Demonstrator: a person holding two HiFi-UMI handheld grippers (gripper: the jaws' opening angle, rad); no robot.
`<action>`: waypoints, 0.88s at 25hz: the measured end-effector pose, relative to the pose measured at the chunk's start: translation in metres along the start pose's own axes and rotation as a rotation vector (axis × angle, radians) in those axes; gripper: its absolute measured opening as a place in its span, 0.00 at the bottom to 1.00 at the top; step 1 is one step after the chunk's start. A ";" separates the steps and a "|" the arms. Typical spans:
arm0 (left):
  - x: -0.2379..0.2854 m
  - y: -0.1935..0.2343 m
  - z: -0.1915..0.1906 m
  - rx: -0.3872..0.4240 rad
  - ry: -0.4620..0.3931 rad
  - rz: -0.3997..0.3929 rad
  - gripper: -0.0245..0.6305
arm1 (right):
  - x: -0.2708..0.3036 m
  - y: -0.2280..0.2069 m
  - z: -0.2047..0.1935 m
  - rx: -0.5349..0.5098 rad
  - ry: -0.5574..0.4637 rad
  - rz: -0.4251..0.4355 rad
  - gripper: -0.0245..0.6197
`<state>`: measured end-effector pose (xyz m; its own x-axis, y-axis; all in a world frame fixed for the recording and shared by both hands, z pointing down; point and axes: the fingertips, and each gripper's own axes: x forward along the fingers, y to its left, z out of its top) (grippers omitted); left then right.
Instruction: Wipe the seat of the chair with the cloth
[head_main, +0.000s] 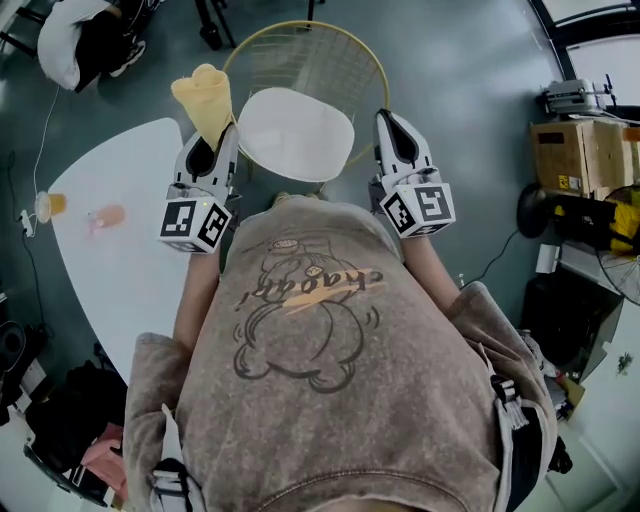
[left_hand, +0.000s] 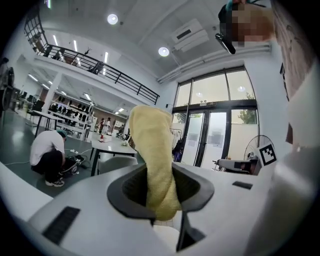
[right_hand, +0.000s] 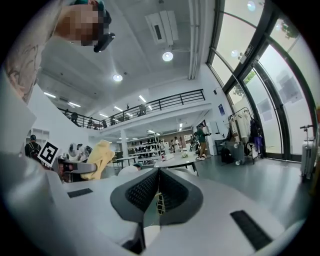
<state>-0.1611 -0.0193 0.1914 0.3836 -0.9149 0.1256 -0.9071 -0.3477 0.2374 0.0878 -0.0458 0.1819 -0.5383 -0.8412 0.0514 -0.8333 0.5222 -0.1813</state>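
The chair stands in front of me, its white seat (head_main: 295, 133) below a round back (head_main: 330, 55) of thin yellow wire. My left gripper (head_main: 213, 140) is held up at the seat's left edge, shut on a yellow cloth (head_main: 203, 95) that sticks up out of the jaws. In the left gripper view the cloth (left_hand: 152, 155) is clamped upright in the left gripper (left_hand: 161, 194). My right gripper (head_main: 393, 128) hovers at the seat's right edge. Its jaws are shut with nothing between them in the right gripper view (right_hand: 159, 192), which also shows the cloth (right_hand: 100, 157) off to the left.
A white table (head_main: 110, 250) lies to my left with an orange cup (head_main: 50, 205) and a pinkish object (head_main: 105, 215) on it. A person crouches (head_main: 80, 40) at the far left. Cardboard boxes (head_main: 585, 150) and a fan stand to the right.
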 end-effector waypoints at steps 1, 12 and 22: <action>-0.003 0.001 0.001 0.012 -0.010 0.010 0.20 | -0.001 0.002 -0.001 -0.006 -0.002 -0.003 0.08; -0.009 0.018 -0.027 0.013 -0.036 0.048 0.20 | -0.001 0.005 -0.033 0.014 0.039 -0.049 0.08; -0.006 0.009 -0.043 0.031 0.000 0.028 0.20 | 0.003 0.016 -0.038 0.015 0.060 -0.047 0.08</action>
<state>-0.1645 -0.0080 0.2346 0.3580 -0.9244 0.1316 -0.9224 -0.3282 0.2034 0.0681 -0.0344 0.2167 -0.5055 -0.8546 0.1190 -0.8561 0.4797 -0.1923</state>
